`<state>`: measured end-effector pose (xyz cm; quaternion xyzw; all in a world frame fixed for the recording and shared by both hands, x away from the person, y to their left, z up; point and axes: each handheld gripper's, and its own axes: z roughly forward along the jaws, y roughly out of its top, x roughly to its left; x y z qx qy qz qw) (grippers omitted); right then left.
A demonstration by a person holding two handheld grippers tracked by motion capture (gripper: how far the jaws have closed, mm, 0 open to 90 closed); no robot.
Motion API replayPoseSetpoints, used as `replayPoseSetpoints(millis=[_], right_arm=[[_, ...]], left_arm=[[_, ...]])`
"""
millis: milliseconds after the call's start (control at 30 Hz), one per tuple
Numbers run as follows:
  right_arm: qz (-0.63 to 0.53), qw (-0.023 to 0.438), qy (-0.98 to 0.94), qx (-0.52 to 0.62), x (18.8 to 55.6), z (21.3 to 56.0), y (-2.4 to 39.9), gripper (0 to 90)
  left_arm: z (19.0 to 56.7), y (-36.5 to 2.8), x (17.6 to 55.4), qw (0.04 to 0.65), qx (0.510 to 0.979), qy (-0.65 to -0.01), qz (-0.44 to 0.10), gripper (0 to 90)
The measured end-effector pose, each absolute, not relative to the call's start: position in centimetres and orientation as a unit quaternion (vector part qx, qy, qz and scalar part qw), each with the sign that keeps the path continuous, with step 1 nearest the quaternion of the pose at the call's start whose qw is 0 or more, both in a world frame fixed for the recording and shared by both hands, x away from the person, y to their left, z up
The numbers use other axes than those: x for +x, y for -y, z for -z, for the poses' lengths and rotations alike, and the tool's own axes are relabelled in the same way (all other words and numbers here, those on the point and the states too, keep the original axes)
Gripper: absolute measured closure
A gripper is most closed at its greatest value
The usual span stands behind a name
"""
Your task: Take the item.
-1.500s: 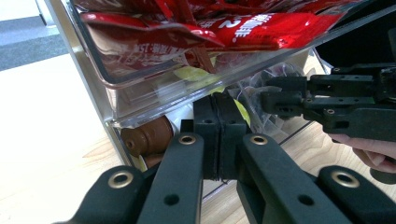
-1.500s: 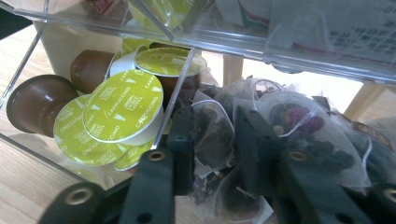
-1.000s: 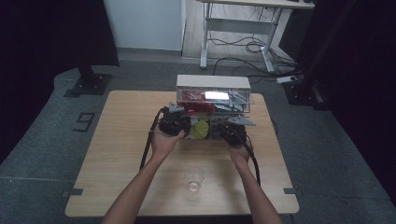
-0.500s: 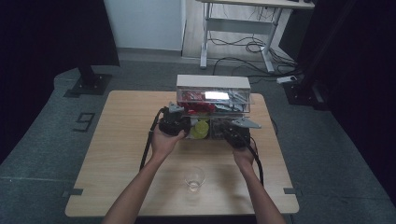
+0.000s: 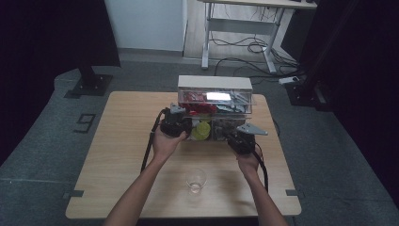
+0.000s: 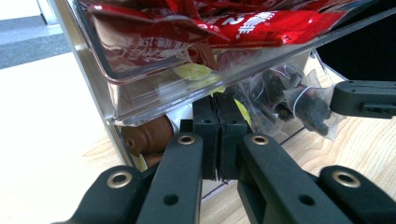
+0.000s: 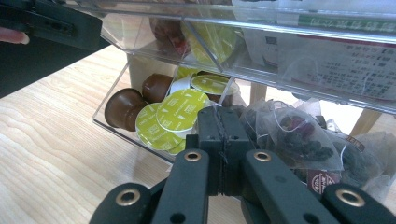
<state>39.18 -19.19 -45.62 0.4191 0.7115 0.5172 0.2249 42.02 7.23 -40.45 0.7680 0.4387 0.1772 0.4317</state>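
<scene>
A clear drawer organizer (image 5: 214,84) stands at the table's far middle. Its upper drawer holds red packets (image 6: 224,23). Its lower drawer (image 7: 116,128) is pulled out and holds brown capsules with yellow-green lids (image 7: 180,109) and mesh tea bags (image 7: 299,135). My left gripper (image 6: 216,112) is shut, its tips at the lower drawer's front by a brown capsule (image 6: 147,135). My right gripper (image 7: 219,123) is shut too, with its tips just before the tea bags. A thin thread runs along its jaw line; I cannot tell if it is pinched. From above, the left gripper (image 5: 184,126) and right gripper (image 5: 234,136) flank the capsules (image 5: 202,131).
A clear plastic cup (image 5: 195,180) stands near the front middle of the wooden table (image 5: 122,141), between the person's forearms. A desk frame and cables lie on the floor beyond the table. Dark curtains hang at both sides.
The right gripper has drawn back slightly toward the near right. The left gripper has kept still.
</scene>
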Motion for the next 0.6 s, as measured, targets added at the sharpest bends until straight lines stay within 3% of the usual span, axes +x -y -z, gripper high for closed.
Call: replayPoseSetpoints(millis=[600], right_arm=[[-0.545,0.215,-0.706,0.398,36.9,44.5,19.7,88.9]], left_arm=[[40.4,-7.1,42.0,0.431,0.768,-0.439,-0.177,88.3]])
